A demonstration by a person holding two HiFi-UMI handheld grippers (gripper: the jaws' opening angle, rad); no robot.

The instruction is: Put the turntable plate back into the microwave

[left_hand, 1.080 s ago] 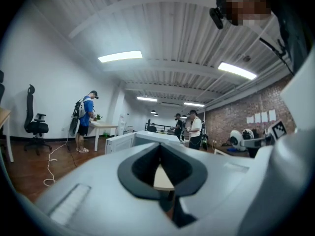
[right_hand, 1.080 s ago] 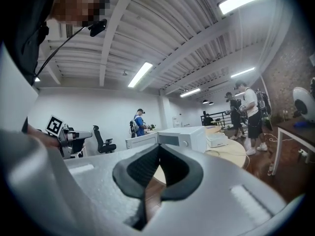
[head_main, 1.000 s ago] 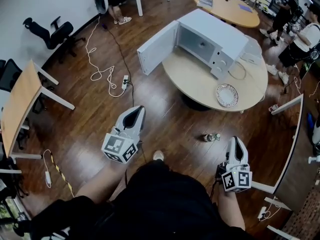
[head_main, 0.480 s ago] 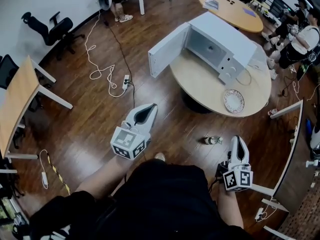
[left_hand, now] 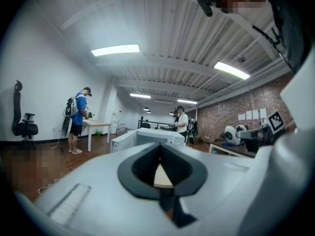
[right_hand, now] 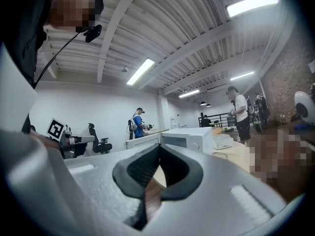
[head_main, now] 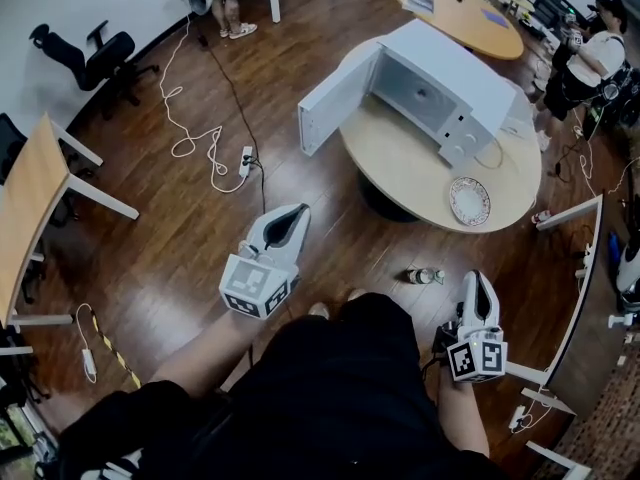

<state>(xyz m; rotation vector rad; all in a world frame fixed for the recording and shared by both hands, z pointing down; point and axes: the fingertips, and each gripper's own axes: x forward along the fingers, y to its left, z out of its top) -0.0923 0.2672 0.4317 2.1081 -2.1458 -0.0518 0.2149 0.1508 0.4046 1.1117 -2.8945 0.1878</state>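
Note:
The white microwave (head_main: 445,73) stands on the round wooden table (head_main: 410,173) with its door (head_main: 325,103) swung wide open. The patterned turntable plate (head_main: 469,201) lies flat on the table in front of the microwave, near the table's right edge. My left gripper (head_main: 298,213) is held over the floor well short of the table, shut and empty. My right gripper (head_main: 477,282) is also shut and empty, low at the right, over the floor below the plate. The microwave shows far off beyond the tips of the left gripper (left_hand: 158,145) and of the right gripper (right_hand: 160,145).
A small bottle (head_main: 425,276) lies on the floor between me and the table. A power strip with a white cable (head_main: 245,161) is on the floor at the left. A desk (head_main: 30,208), an office chair (head_main: 95,58), a second oval table (head_main: 465,13) and people (head_main: 590,63) stand around.
Both grippers have drifted a little forward toward the table as the person walks. Both stay shut with nothing in them.

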